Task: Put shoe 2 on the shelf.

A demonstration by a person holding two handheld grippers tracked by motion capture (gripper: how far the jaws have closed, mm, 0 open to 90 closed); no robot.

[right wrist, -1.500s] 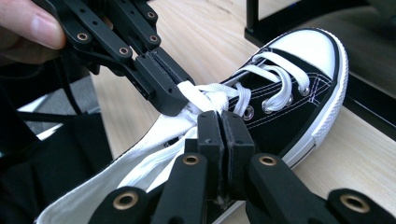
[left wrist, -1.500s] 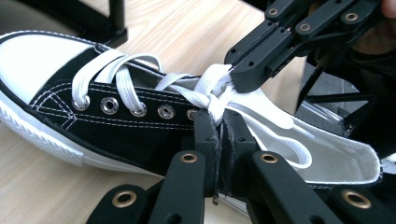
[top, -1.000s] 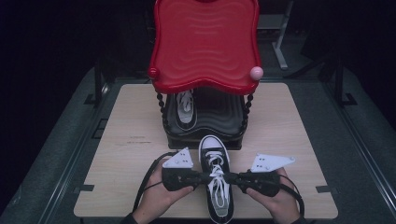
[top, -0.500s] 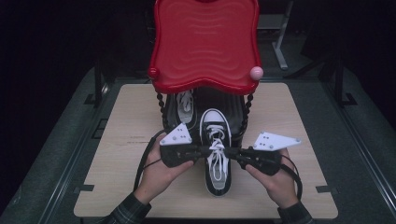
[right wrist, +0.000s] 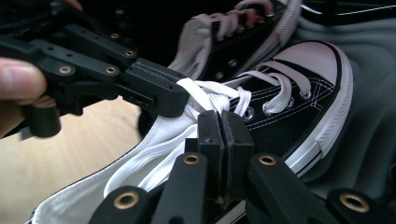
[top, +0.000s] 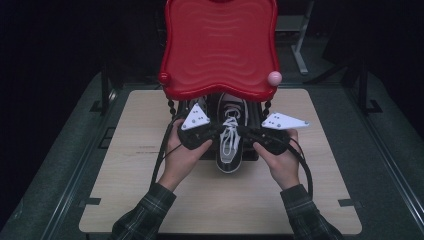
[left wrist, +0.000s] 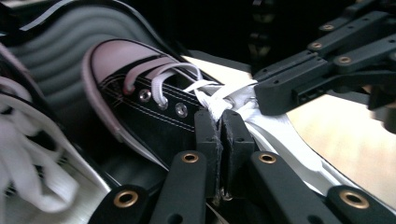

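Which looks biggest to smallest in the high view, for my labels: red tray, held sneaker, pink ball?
1. Red tray
2. Sneaker, partly hidden under the tray
3. Pink ball

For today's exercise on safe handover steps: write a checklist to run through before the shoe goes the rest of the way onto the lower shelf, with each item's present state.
1. Left gripper shut on the laces: ok.
2. Right gripper shut on the laces: ok.
3. Shoe toe pointing under the red tray: ok.
4. Shoe fully on the lower shelf: not ok, heel overhangs the table.
5. Clear of the second shoe already there: cannot tell.
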